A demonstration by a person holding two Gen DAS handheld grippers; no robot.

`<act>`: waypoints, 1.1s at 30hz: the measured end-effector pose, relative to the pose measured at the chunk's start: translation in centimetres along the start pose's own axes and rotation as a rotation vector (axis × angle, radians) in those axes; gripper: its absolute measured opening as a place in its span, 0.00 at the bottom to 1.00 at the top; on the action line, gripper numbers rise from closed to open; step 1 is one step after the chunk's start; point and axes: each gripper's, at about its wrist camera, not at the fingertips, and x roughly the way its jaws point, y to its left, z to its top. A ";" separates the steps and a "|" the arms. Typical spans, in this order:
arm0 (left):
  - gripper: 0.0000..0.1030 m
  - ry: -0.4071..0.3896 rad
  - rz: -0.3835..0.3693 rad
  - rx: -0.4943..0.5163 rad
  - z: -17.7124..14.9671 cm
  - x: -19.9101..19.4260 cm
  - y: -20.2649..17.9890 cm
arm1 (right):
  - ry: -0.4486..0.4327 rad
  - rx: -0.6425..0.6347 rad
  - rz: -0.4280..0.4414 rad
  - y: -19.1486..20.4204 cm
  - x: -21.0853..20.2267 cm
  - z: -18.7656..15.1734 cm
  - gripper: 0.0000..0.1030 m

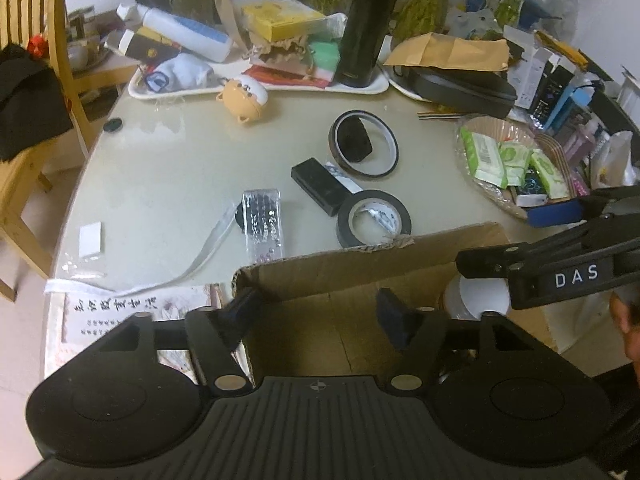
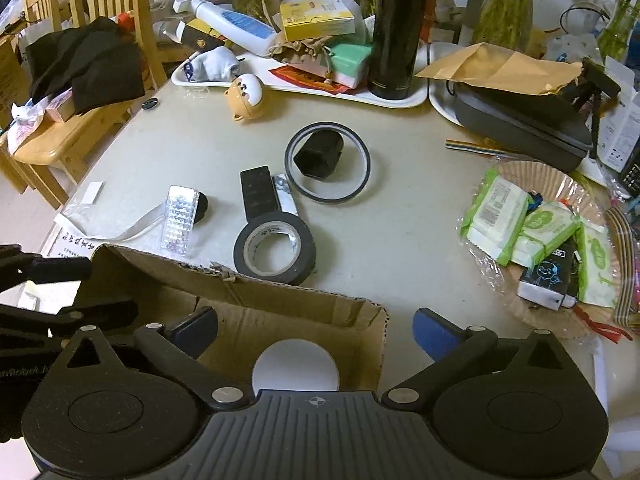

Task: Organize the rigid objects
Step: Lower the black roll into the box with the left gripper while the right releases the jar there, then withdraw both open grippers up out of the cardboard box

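Observation:
An open cardboard box stands at the near table edge with a white round object inside. My left gripper hangs open over the box's left half, with nothing between its fingers. My right gripper is wide open above the white object, not touching it. Beyond the box lie a black tape roll, a black flat device, a clear plastic case and a thin tape ring around a black block.
A bear-shaped case lies near a white tray that holds a black flask, bottles and boxes. At the right sit a dark zip case and a basket of tissue packs. Wooden chairs stand left; printed paper lies beside the box.

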 end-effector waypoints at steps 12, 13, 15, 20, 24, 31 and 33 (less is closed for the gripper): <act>0.68 -0.034 0.007 -0.018 0.1 -0.4 0.4 | 0.001 -0.012 -0.020 0.2 0.2 0.0 1.00; 0.68 -0.033 0.006 -0.021 0.1 -0.4 0.4 | -0.001 -0.013 -0.020 0.3 0.2 0.0 1.00; 0.68 -0.030 0.002 -0.026 0.2 -0.4 0.5 | -0.006 -0.015 -0.020 0.3 0.1 0.0 1.00; 0.68 -0.034 0.001 -0.032 0.2 -0.5 0.6 | -0.012 -0.015 -0.030 0.3 0.2 0.1 1.00; 0.68 -0.033 -0.005 -0.048 0.3 -0.6 0.9 | -0.018 -0.013 -0.031 0.3 0.3 0.2 1.00; 0.68 -0.029 -0.010 -0.048 0.3 -0.6 0.9 | -0.027 -0.016 -0.040 0.4 0.4 0.3 1.00; 0.68 -0.028 -0.011 -0.048 0.3 -0.6 0.9 | -0.027 -0.016 -0.041 0.3 0.5 0.4 1.00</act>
